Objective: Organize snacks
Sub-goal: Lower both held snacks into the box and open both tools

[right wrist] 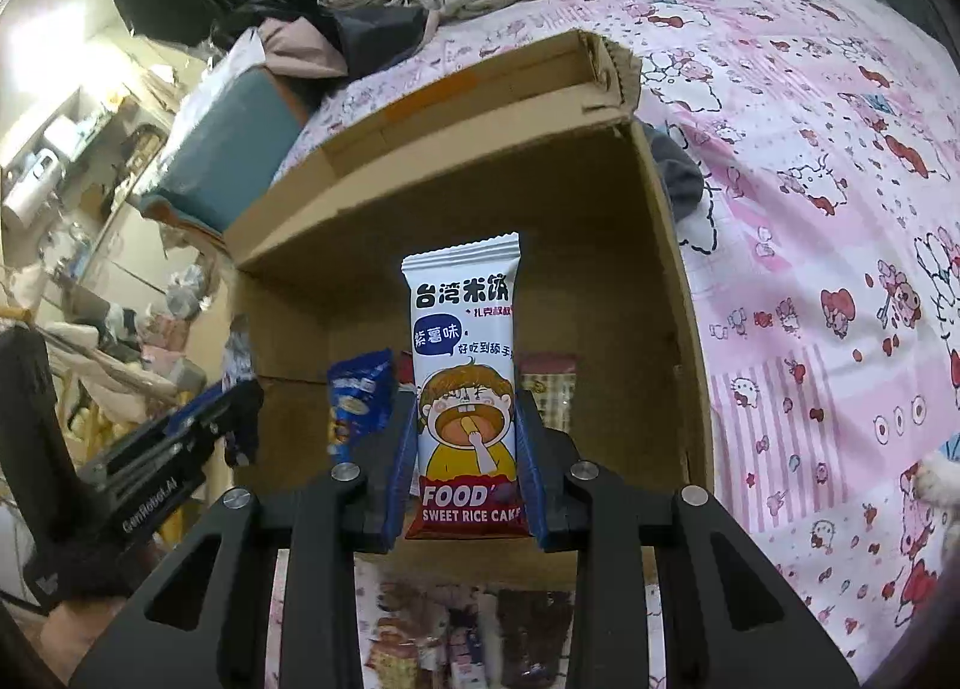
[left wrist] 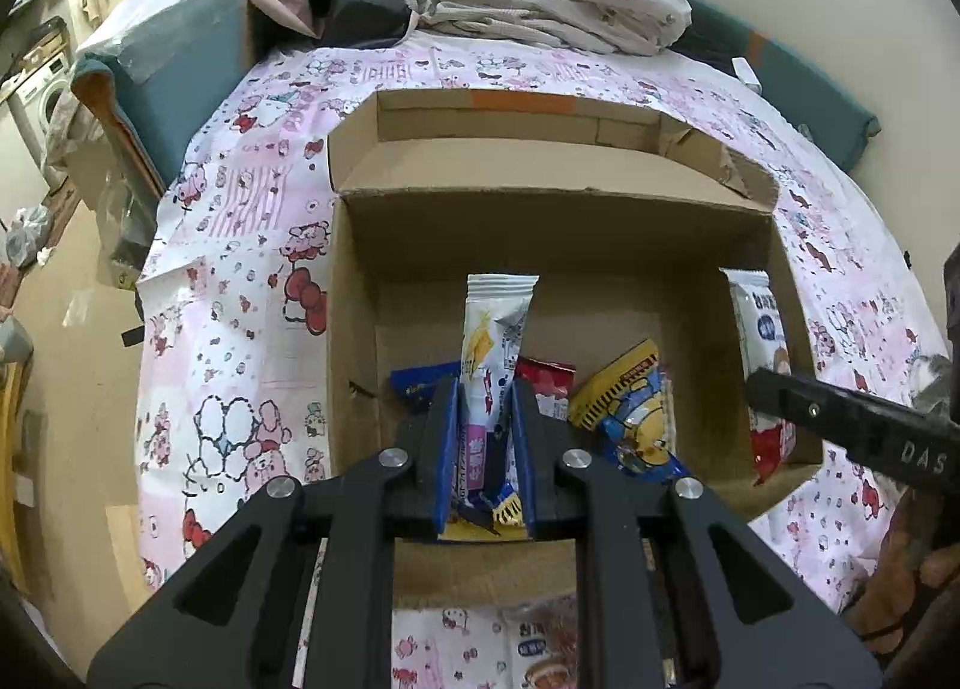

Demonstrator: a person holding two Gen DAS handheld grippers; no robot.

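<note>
**Both grippers loaded over the box**

Left gripper is clamped on a slim white stick packet, your blue pads pinching its lower half, and the crimped top stands upright above the cardboard box. Right gripper is squeezing a rice cake packet, white on top, with a cartoon child in yellow and a red "SWEET RICE CAKE" band at the bottom. You've got that one upright too, over the box's right side. Down on the box floor lie a blue packet, a red packet and a yellow-and-blue wrapper. Beneath the box spreads the pink cartoon sheet.
</note>
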